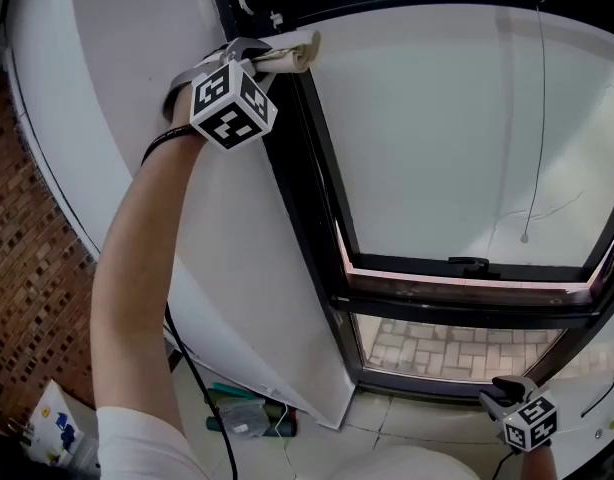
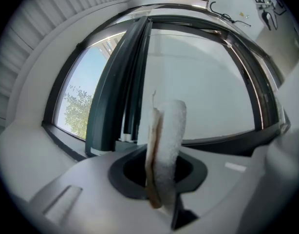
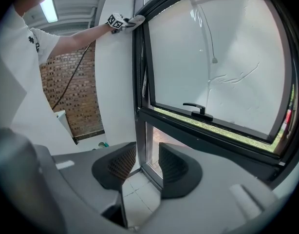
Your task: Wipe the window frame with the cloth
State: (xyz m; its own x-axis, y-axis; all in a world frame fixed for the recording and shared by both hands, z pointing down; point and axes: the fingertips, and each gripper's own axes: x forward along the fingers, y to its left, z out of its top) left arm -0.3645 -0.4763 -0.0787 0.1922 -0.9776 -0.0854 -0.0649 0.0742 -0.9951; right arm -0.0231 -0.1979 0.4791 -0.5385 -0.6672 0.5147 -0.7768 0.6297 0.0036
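Reaching high, the left gripper [image 1: 255,60], jaws clamped on a folded, nubby white cloth [image 1: 293,52], holds it at the upper corner of the dark, smooth window frame [image 1: 305,158]. The right gripper [image 1: 504,395] hangs low, jaws apart and empty.

1. A red-brown brick wall [image 1: 27,268] stands at the far left.
2. A broad white wall panel [image 1: 137,48] beside it runs down to the floor.
3. A black cable [image 1: 192,378] hangs before the panel's lower part.
4. Green and dark items [image 1: 249,413], too small to identify, lie on the pale tiled floor [image 1: 387,418] near the panel's foot.
5. A thin cord [image 1: 540,118] ends in a small bead.
6. Pale brick paving [image 1: 447,348] shows outdoors.
7. A leafy tree [image 2: 76,113] stands outside.
8. A strip light [image 3: 50,7] glows overhead.
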